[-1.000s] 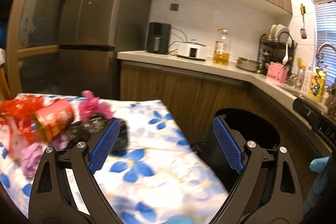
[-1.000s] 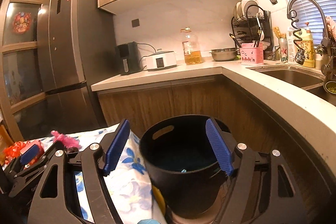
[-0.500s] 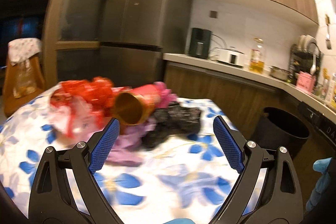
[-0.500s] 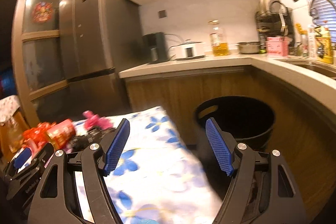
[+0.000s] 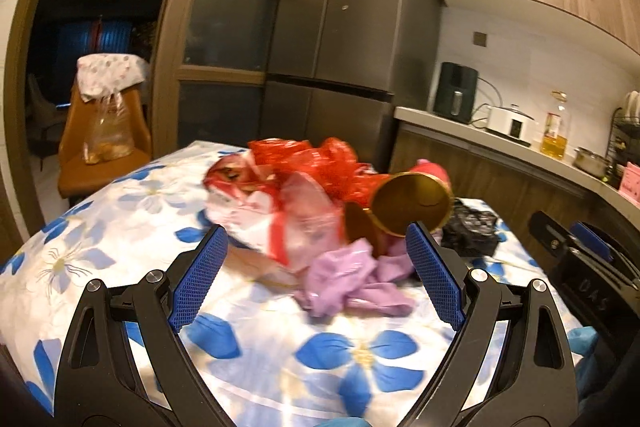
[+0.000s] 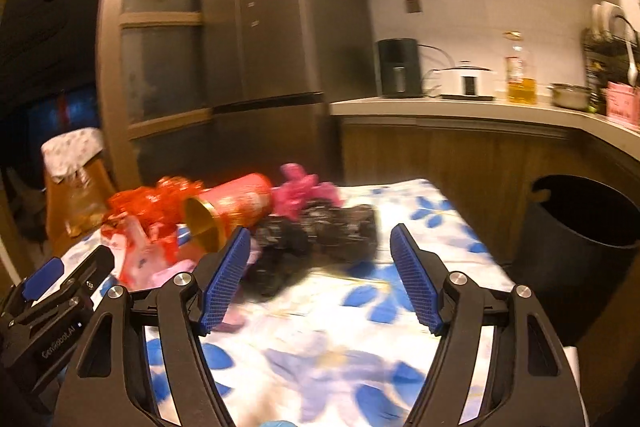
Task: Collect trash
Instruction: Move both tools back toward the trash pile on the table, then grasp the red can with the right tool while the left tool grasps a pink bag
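Observation:
A pile of trash lies on the flowered tablecloth (image 5: 120, 211): red and clear plastic wrap (image 5: 280, 183), a red can with a gold open end (image 5: 412, 203) on its side, lilac crumpled plastic (image 5: 352, 283) and black crumpled plastic (image 5: 472, 231). My left gripper (image 5: 316, 279) is open and empty, just short of the lilac plastic. In the right wrist view the can (image 6: 232, 211), pink plastic (image 6: 300, 191) and black plastic (image 6: 320, 239) show. My right gripper (image 6: 320, 279) is open and empty, in front of the black plastic. A black bin (image 6: 580, 239) stands right of the table.
A kitchen counter (image 6: 460, 107) with appliances and an oil bottle runs behind the table. A tall fridge (image 5: 352, 27) stands at the back. A chair (image 5: 100, 131) with a bag on it stands to the left. The left gripper's body (image 6: 52, 291) shows at lower left of the right wrist view.
Both grippers have swung left, away from the black bin and toward the trash pile on the table. Both stayed open and empty.

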A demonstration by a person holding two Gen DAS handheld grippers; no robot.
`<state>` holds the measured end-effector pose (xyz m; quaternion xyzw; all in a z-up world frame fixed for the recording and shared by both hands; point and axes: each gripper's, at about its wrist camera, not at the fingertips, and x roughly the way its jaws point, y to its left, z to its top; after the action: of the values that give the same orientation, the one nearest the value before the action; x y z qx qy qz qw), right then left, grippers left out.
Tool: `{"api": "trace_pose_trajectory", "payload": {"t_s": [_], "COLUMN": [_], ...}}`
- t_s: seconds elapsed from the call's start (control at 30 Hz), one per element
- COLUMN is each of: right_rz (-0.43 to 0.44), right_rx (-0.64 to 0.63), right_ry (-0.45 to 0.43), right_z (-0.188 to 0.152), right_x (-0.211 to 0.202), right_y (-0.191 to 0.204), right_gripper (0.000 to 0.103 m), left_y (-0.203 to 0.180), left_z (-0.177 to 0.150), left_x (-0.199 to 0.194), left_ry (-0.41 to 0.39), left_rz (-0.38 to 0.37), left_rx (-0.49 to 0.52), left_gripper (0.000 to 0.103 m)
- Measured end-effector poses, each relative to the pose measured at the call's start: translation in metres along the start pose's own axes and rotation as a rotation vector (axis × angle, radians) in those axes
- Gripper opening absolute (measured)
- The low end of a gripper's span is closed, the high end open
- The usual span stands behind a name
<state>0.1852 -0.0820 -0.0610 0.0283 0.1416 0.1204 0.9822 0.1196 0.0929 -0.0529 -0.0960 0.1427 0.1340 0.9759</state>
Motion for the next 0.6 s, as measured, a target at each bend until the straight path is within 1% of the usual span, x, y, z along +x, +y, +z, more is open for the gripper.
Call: {"api": "trace_pose_trajectory", "payload": {"t_s": [0.17,0.33,0.43,0.5,0.53,0.6], "right_rz": [0.043,0.069,0.071,0.073,0.073,0.072], "right_rx": [-0.026,-0.036,-0.040,-0.038,-0.038,-0.040], "right_ry": [0.015,0.045,0.061,0.072,0.077,0.085], "right_z": [0.000,-0.002,-0.002,-0.003,-0.004,-0.004], "right_x": [0.023,0.045,0.055,0.060,0.062,0.065], "right_y": [0.024,0.039,0.043,0.045,0.045,0.045], "right_gripper": [0.064,0.054,0.045,0.036,0.033,0.022], "left_y": [0.014,0.022,0.025,0.025,0.025,0.023], "left_z": [-0.001,-0.006,-0.007,-0.009,-0.009,-0.010], "left_x": [0.006,0.013,0.017,0.019,0.020,0.023], "left_ry": [0.016,0.036,0.053,0.065,0.069,0.078], "left_rz": [0.031,0.045,0.042,0.037,0.035,0.031], "left_rx": [-0.007,-0.006,-0.014,-0.016,-0.015,-0.012], "left_gripper": [0.089,0.089,0.089,0.089,0.089,0.089]}}
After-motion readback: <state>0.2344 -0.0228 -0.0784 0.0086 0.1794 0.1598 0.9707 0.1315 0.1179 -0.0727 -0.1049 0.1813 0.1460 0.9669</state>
